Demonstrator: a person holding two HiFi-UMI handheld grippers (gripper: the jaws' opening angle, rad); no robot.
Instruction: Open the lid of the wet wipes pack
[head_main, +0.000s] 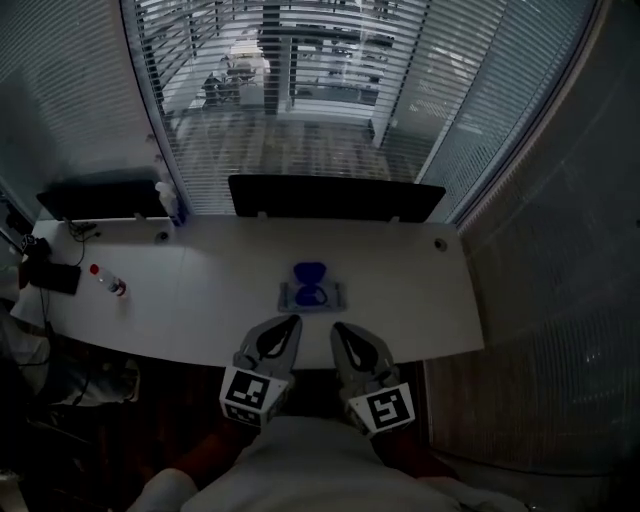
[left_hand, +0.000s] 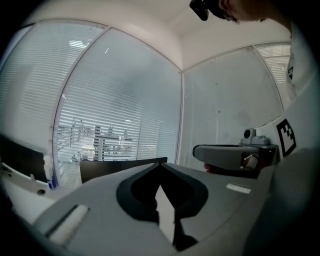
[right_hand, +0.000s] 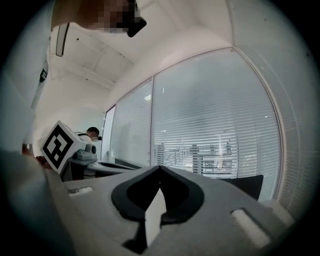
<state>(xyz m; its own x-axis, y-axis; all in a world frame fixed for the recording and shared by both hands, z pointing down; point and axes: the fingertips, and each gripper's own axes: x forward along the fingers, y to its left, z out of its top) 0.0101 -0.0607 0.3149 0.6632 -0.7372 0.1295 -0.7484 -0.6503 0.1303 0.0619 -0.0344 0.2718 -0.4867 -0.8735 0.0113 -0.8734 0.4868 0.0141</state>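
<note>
On desk (head_main: 200, 300), one wet wipes pack (head_main: 312, 295).

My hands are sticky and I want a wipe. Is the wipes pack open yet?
Looks done: the blue flip lid of the small blue wet wipes pack on the white table seems to stand upright, though it shows small. In hand: nothing; the left gripper and right gripper sit short of the pack, jaws shut, empty. To do: probably nothing.

Right gripper (right_hand: 160, 168), jaws together — window blinds (right_hand: 215, 125) ahead.
</note>
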